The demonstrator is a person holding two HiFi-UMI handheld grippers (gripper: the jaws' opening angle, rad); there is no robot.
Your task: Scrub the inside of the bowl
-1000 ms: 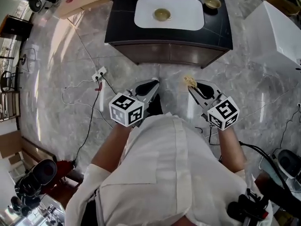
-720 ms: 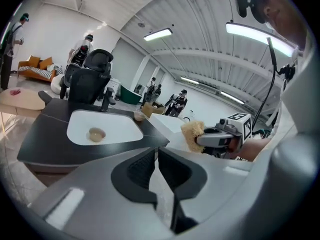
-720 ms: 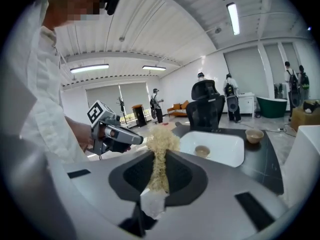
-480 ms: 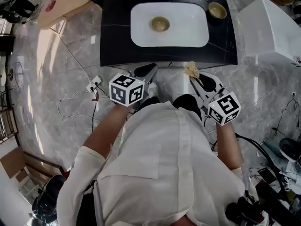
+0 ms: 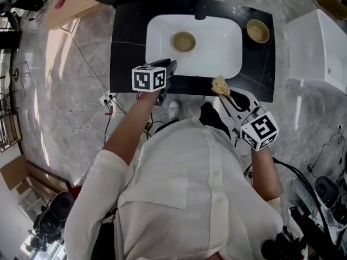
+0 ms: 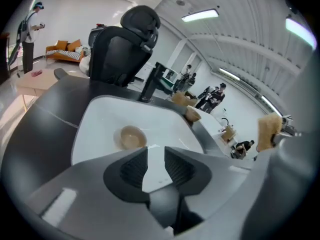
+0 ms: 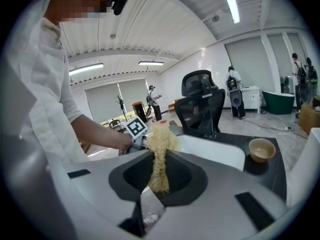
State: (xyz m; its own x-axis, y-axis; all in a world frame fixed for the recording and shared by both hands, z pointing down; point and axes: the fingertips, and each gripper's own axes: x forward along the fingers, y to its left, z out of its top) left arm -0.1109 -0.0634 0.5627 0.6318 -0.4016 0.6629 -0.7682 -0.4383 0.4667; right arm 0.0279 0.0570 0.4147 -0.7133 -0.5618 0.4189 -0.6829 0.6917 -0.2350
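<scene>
A tan bowl (image 5: 184, 41) (image 6: 131, 137) sits upright in the white sink (image 5: 227, 56) (image 6: 100, 119) of a black counter (image 5: 127, 47). My left gripper (image 5: 171, 65) (image 6: 155, 156) hovers over the counter's front edge, just short of the sink. Its jaws have just been opening and stand open with nothing between them. My right gripper (image 5: 222, 91) (image 7: 160, 156) is shut on a straw-coloured fibre scrubber (image 5: 219, 84) (image 7: 159, 144) and hangs in front of the counter, right of the left gripper.
A second tan bowl (image 5: 258, 31) (image 7: 262, 149) stands on the counter right of the sink. A black faucet (image 5: 198, 7) rises behind the sink, with an office chair (image 6: 125, 39) beyond. A white cabinet (image 5: 320, 47) is at right; cables and a power strip (image 5: 108, 98) lie on the floor.
The person has stepped up to the counter. Both grippers moved forward toward the sink, the left farther and lower. The left jaws went from shut to open.
</scene>
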